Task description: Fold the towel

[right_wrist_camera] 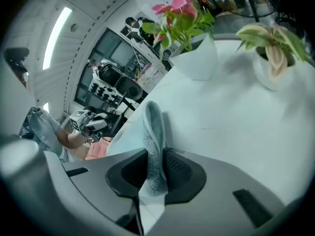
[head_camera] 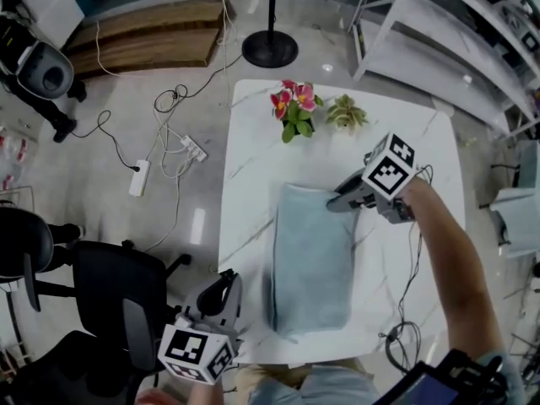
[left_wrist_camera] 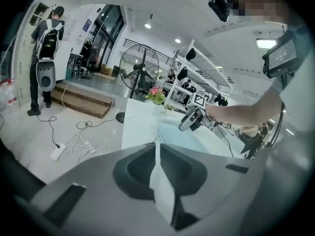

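Note:
A light blue towel [head_camera: 310, 260] lies folded into a long rectangle on the white marble table [head_camera: 253, 167]. At its far right corner my right gripper [head_camera: 333, 203] is shut on the towel edge. In the right gripper view the towel [right_wrist_camera: 152, 127] rises as a pinched ridge between the jaws of the right gripper [right_wrist_camera: 155, 173]. My left gripper [head_camera: 226, 283] hovers off the table's near left corner, beside the towel's near end, shut with nothing in it. In the left gripper view its jaws [left_wrist_camera: 157, 166] nearly meet, and the towel [left_wrist_camera: 182, 134] and the right gripper [left_wrist_camera: 186, 124] show beyond.
A white pot of pink flowers [head_camera: 293, 108] and a small leafy plant [head_camera: 346, 114] stand at the table's far edge. A black office chair [head_camera: 110, 294] is left of the table. Cables and a power strip [head_camera: 139, 177] lie on the floor; a fan base [head_camera: 270, 49] stands behind.

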`<state>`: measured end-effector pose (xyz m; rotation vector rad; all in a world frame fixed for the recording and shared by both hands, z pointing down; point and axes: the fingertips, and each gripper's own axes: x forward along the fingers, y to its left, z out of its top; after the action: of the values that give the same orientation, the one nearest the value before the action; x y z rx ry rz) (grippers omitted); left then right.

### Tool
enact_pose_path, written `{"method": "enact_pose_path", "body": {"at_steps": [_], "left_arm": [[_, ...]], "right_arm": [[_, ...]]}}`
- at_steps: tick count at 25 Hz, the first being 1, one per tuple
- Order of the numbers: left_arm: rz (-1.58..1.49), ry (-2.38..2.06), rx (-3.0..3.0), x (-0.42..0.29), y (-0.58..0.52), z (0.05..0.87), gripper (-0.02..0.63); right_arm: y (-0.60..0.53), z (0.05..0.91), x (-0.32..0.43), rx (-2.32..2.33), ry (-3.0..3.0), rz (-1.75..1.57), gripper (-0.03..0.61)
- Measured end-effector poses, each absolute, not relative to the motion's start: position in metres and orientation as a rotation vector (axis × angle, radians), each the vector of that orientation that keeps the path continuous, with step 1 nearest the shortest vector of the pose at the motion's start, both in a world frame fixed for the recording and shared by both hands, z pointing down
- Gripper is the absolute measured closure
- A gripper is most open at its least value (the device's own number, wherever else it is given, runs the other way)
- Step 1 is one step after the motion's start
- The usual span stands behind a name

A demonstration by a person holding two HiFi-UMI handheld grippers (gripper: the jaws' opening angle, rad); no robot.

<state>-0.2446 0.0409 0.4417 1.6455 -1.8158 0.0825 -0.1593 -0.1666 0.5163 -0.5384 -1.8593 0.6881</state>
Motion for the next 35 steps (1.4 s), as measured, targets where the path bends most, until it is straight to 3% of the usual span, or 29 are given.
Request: {"method": "enact_pose_path", "body": {"at_steps": [5,17,18,21,25,26,30,35], "left_arm": [[0.089,-1.861,1.645,-0.236,0.048,0.427,0.583],[0.091,-1.873,1.659,-0.193,0.063,0.417,0.583],[0.093,-1.870,1.655,-0.195,0.063,0.419,0.583],[0.101,-1.864,1.651,-0.202,0.060,0.423,0.583],[0.102,-1.852,1.663,-0.212,0.052,0.428,0.583],[0.101,-1.848,1.665,-0.214,0.050,0.430,0.583],[0.101,-1.832,1.670,-0.219,0.044,0.437,0.583],[0.105,-1.852,1.671,-0.225,0.046,0.431,0.583]], "right_arm": [[-0.166,0.494,-0.160,-0.514,-1.987,0.600,0.528],[-0.160,0.494,-0.160,-0.438,-2.072,0.468,0.505],[-0.160,0.497,-0.159,-0.442,-2.064,0.466,0.490],[-0.164,0.512,-0.154,-0.447,-1.988,0.410,0.361],[-0.169,0.526,-0.145,-0.477,-1.846,0.424,0.322],[-0.168,0.525,-0.145,-0.493,-1.821,0.464,0.328],[-0.157,0.528,-0.147,-0.555,-1.758,0.579,0.464],[-0.159,0.509,-0.156,-0.551,-1.888,0.537,0.503]]}}
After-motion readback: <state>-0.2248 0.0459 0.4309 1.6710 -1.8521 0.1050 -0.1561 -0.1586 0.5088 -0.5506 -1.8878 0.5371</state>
